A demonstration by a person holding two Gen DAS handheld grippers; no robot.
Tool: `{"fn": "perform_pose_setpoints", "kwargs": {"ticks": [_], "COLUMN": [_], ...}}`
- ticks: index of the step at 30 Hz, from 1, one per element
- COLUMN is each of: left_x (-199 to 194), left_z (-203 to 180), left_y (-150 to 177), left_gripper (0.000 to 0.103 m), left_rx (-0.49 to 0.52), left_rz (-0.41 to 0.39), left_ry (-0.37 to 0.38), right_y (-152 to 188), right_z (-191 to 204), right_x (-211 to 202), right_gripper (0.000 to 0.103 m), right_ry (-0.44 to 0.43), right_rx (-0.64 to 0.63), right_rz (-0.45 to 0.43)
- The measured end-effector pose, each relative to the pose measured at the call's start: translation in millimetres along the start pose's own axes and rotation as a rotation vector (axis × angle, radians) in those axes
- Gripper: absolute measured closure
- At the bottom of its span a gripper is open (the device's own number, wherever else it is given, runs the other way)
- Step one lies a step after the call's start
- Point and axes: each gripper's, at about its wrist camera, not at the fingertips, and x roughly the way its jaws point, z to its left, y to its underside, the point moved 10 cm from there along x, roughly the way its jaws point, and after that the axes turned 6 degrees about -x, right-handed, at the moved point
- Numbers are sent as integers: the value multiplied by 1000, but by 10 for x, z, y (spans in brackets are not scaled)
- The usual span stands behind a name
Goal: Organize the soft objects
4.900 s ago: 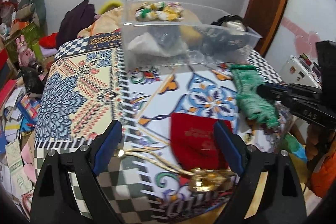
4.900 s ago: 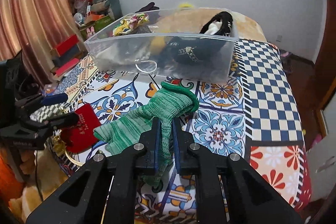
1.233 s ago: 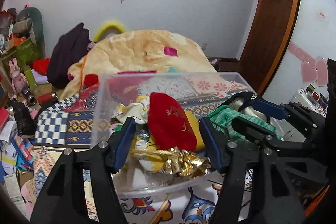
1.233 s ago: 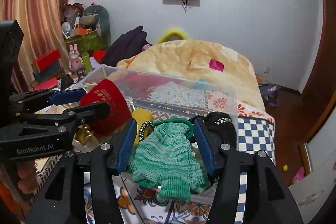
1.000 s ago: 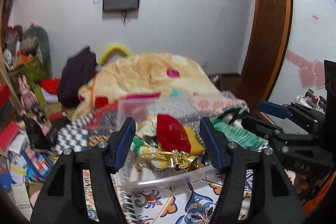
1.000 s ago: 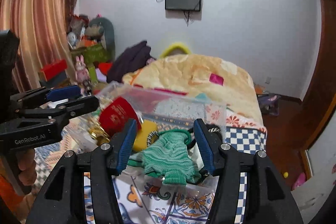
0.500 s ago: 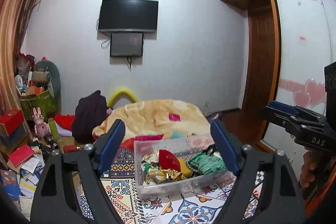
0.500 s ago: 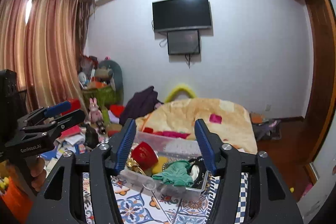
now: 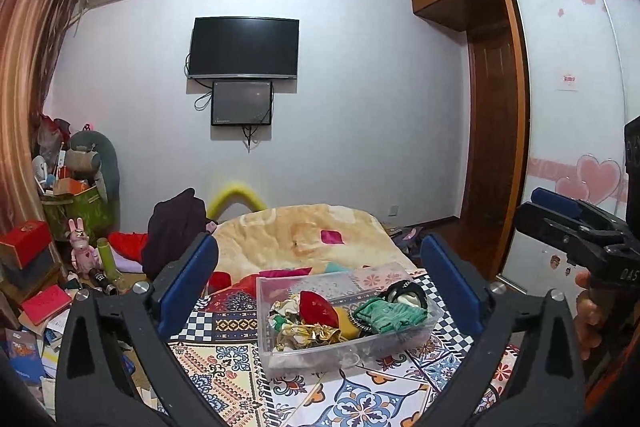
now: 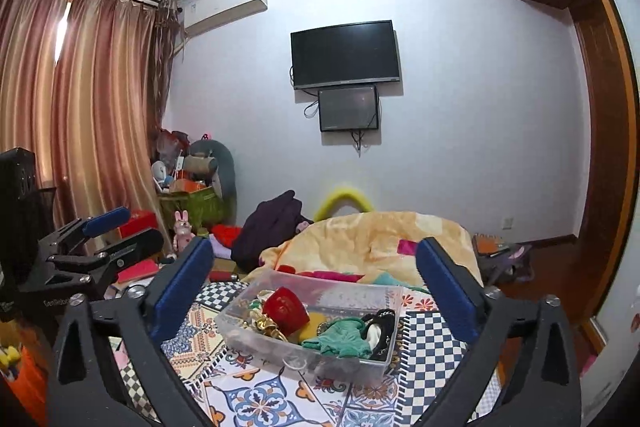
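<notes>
Surface: my bed under a patterned tile-print and checkered cover (image 9: 224, 367), spread from 6 o'clock up to the middle of both views.

Item 1: clear plastic rectangular bin (image 9: 346, 345) (image 10: 308, 349), resting on the cover at centre. Inside it: a red velvet pouch (image 9: 318, 309) (image 10: 286, 309) with gold cord, a green knitted sock (image 9: 390, 317) (image 10: 340, 341) at the 3 o'clock end, a yellow soft piece between them, and a black item beside the sock.

Item 2: my left gripper (image 9: 318, 287), blue-padded fingers spread wide, nothing between them, held well back from the bin.

Item 3: my right gripper (image 10: 312, 283), fingers likewise wide apart and empty.

Room: pale wall at 12 o'clock with a black wall-mounted television (image 9: 244, 49) (image 10: 346, 55) and a smaller dark screen beneath it. Beige blanket (image 9: 304, 237) heaped beyond the bin. Pink-brown curtains (image 10: 76, 115) at 9 o'clock, above a clutter of boxes and toys. Wooden wardrobe (image 9: 492, 131) at 3 o'clock.
</notes>
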Motion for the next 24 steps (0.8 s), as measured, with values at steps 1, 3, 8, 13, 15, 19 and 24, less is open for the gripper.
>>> {"fn": "perform_pose_setpoints", "kwargs": {"ticks": [1,3,8,13,15,19,24], "left_x": [2,1,1,-3,-9,-12,-20], "left_z": [-2,-5,8,4,3,-8,-25], "left_y": [5,19,27,32,33,36,42], "left_gripper": [0,0,0,0,0,0,0], "left_rx": [-1,-7,-11,-5,-4,-1,1], "left_rz": [2,7,10,9,10,11,12], "left_ry": [2,4,2,-1,1,3,7], "right_y": [4,13,37,49,56,53,47], "right_z": [-8,-9,-22,-26,-24,-26,-27], "right_x": [-7,-31,-55,-82,-85,-93,-99], "right_gripper": [0,0,0,0,0,0,0], "right_ry": [-1,-4,2,-2,1,1,2], "right_rx": [1,4,1,8,7,8,6], "right_rz": [-2,-3,-3,-4,-5,-5,-6]}}
